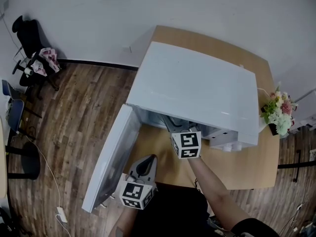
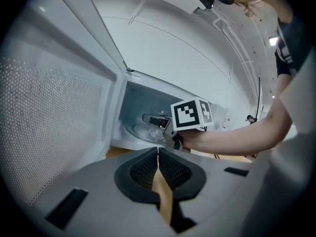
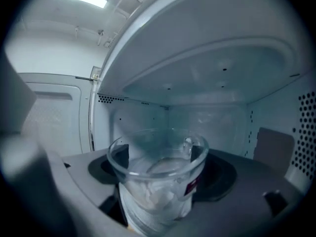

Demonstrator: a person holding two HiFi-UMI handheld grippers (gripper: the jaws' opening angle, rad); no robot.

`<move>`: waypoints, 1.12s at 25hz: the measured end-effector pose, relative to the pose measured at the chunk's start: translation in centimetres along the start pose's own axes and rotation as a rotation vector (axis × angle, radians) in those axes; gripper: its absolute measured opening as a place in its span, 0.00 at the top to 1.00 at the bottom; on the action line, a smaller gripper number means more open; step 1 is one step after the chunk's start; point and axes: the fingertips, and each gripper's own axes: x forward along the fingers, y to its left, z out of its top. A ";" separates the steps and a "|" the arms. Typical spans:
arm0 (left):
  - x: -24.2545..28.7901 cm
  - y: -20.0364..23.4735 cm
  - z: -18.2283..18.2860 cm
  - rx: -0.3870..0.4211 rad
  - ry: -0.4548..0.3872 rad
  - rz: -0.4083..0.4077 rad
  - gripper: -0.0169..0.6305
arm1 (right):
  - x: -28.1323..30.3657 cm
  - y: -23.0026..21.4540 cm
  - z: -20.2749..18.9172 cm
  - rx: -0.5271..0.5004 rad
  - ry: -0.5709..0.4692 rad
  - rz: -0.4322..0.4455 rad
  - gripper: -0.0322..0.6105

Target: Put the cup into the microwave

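The microwave stands on a wooden table, and its door is swung wide open at the microwave's left side. The right gripper reaches through the front opening into the microwave, with the person's forearm stretching out from the opening. Its jaws are clamped on the cup, one dark pad pressed against each side of the cup just below the rim. The cup is clear and upright, with something whitish in its lower half and a small dark red mark on its side. It sits inside the microwave's cavity, well under the cavity's ceiling and in front of its back wall. Whether its base touches the cavity's floor cannot be told. In the left gripper view a glass turntable lies on the floor of the cavity, near the right gripper's marker cube. The left gripper hangs outside the microwave, in front of the opening and beside the inner face of the open door. Its jaws are pressed together with nothing between them, and they point toward the opening. A bunch of flowers stands at the table edge to the right of the microwave. A dark chair stands on the wooden floor, well apart from the microwave on its left.
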 end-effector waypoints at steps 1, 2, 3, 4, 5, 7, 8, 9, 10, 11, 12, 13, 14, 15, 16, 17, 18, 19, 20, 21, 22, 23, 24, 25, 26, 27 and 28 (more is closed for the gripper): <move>0.1 0.1 0.0 0.002 0.002 0.002 0.96 | 0.3 -0.2 0.0 0.001 0.001 0.000 0.34; 0.2 0.1 0.0 0.002 0.003 0.004 0.96 | 0.6 -0.3 -0.1 0.003 0.004 -0.001 0.34; 0.2 0.2 0.0 0.000 0.005 0.006 0.96 | 0.9 -0.4 -0.1 0.005 0.006 0.000 0.34; 0.3 0.3 0.0 -0.004 0.007 0.008 0.96 | 1.2 -0.5 -0.1 0.004 0.008 0.001 0.34; 0.4 0.4 -0.1 -0.009 0.009 0.010 0.96 | 1.4 -0.6 -0.2 0.003 0.011 0.001 0.34; 0.6 0.4 -0.2 -0.014 0.012 0.011 0.96 | 1.8 -0.9 -0.5 0.003 0.015 -0.002 0.34; 0.8 0.4 -0.2 -0.015 0.014 0.011 0.96 | 2.0 -1.1 -0.6 0.002 0.013 -0.005 0.34; 0.9 0.4 -0.1 -0.016 0.015 0.011 0.96 | 2.1 -1.2 -0.6 -0.002 0.009 -0.006 0.34; 1.0 0.4 -0.1 -0.016 0.015 0.011 0.96 | 2.2 -1.2 -0.5 -0.008 0.004 -0.007 0.34; 1.1 0.4 -0.1 -0.015 0.015 0.012 0.96 | 2.2 -1.2 -0.5 -0.014 0.000 -0.006 0.34; 1.1 0.5 -0.1 -0.015 0.016 0.012 0.96 | 2.3 -1.1 -0.5 -0.016 -0.003 -0.006 0.34; 1.1 0.5 -0.1 -0.016 0.017 0.011 0.96 | 2.3 -1.1 -0.5 -0.010 -0.005 -0.006 0.34; 1.2 0.5 -0.2 -0.018 0.018 0.009 0.96 | 2.4 -1.2 -0.5 0.004 -0.006 -0.005 0.34; 1.3 0.5 -0.2 -0.020 0.019 0.007 0.96 | 2.5 -1.4 -0.6 0.025 -0.004 -0.005 0.34; 1.3 0.5 -0.2 -0.020 0.019 0.006 0.96 | 2.6 -1.6 -0.7 0.049 0.002 -0.006 0.34; 1.3 0.4 -0.2 -0.020 0.020 0.005 0.96 | 2.7 -1.8 -0.9 0.071 0.011 -0.006 0.34; 1.4 0.4 -0.2 -0.019 0.020 0.004 0.96 | 2.7 -2.0 -1.0 0.086 0.019 -0.008 0.34; 1.4 0.4 -0.2 -0.019 0.020 0.004 0.96 | 2.7 -2.0 -1.1 0.093 0.024 -0.010 0.34; 1.4 0.4 -0.2 -0.016 0.019 0.003 0.96 | 2.7 -2.0 -1.1 0.092 0.026 -0.012 0.34; 1.4 0.4 -0.1 -0.014 0.017 0.001 0.96 | 2.7 -2.1 -1.1 0.088 0.027 -0.016 0.34; 1.3 0.5 -0.1 -0.012 0.016 0.000 0.96 | 2.7 -2.0 -1.1 0.083 0.028 -0.021 0.34; 1.3 0.6 0.0 -0.012 0.016 0.000 0.96 | 2.8 -2.0 -1.1 0.077 0.029 -0.026 0.34; 1.2 0.6 0.0 -0.014 0.015 0.000 0.96 | 2.8 -2.0 -1.1 0.068 0.030 -0.031 0.34; 1.1 0.7 -0.1 -0.016 0.016 0.000 0.96 | 2.8 -2.0 -1.1 0.056 0.032 -0.036 0.34; 1.1 0.7 -0.1 -0.018 0.016 0.000 0.96 | 2.8 -2.0 -1.1 0.043 0.035 -0.040 0.34; 1.0 0.6 -0.2 -0.018 0.016 -0.001 0.96 | 2.7 -2.0 -1.2 0.029 0.039 -0.043 0.34; 1.0 0.5 -0.2 -0.017 0.017 -0.003 0.96 | 2.7 -2.1 -1.3 0.016 0.044 -0.046 0.34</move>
